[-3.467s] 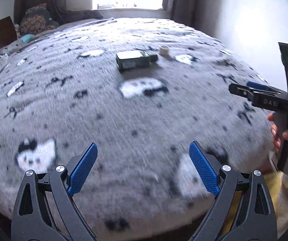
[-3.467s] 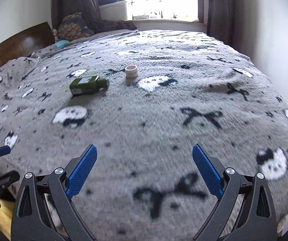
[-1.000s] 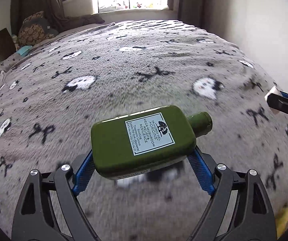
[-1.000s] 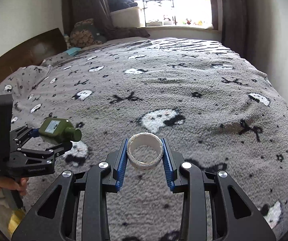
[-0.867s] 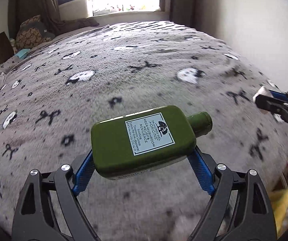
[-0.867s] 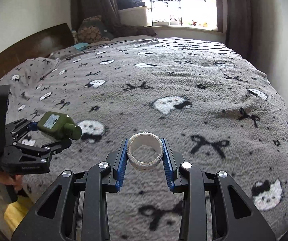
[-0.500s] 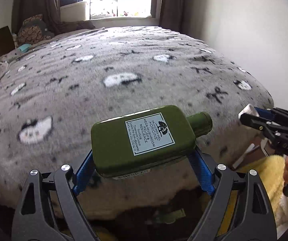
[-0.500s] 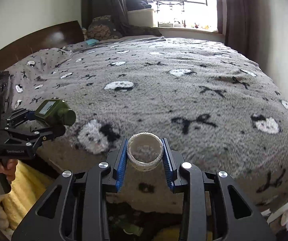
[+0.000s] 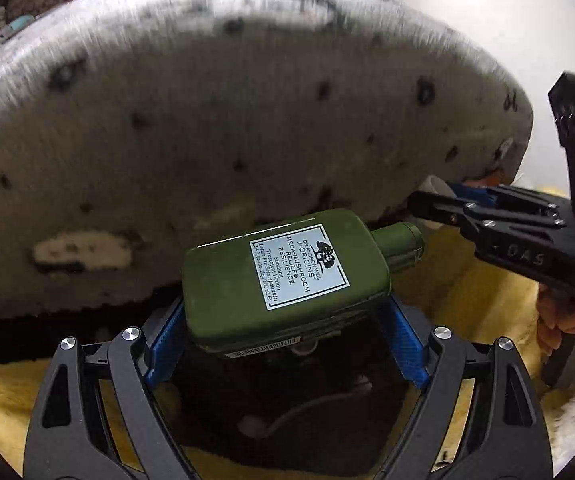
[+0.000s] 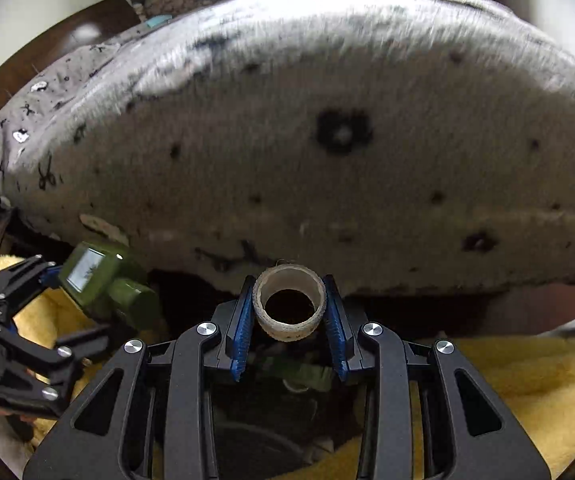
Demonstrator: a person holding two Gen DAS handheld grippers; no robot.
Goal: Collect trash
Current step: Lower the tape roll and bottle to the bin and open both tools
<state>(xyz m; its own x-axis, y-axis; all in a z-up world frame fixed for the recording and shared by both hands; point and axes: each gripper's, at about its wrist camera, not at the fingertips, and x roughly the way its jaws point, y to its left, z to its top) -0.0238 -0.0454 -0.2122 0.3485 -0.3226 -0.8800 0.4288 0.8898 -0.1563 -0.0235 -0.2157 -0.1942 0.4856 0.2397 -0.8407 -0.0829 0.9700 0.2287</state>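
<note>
Both grippers have dropped off the bed top since the earlier frames and now point down past its front edge; back then the blanket filled the view, and before that the bottle and ring lay loose on it.

Left gripper (image 9: 283, 332): blue fingers (image 9: 163, 344) set wide, pinching the green bottle (image 9: 283, 276) across its flat body. Bottle lies sideways, white label up, cap (image 9: 401, 246) pointing right. Grip same as a second ago.

Right gripper (image 10: 289, 320): blue fingers (image 10: 241, 328) drawn in close, pinching the tape ring (image 10: 289, 304) on both sides, hole facing the camera. Grip also unchanged.

Below both loads: a dark bin opening (image 9: 287, 408) with some unclear bits inside, also visible under the ring in the right wrist view (image 10: 271, 420). Bottle and ring hang above it, not touching it.

Yellow fuzzy fabric (image 10: 527, 392) surrounds the dark opening. Grey patterned blanket (image 10: 327, 120) hangs over the bed edge just behind, blurred. From the left view, the right gripper (image 9: 435, 196) sits just right of the bottle cap, with a hand (image 9: 567, 316) on its grip. From the right view, the bottle (image 10: 99, 276) is at lower left, in the left gripper (image 10: 39, 300).
</note>
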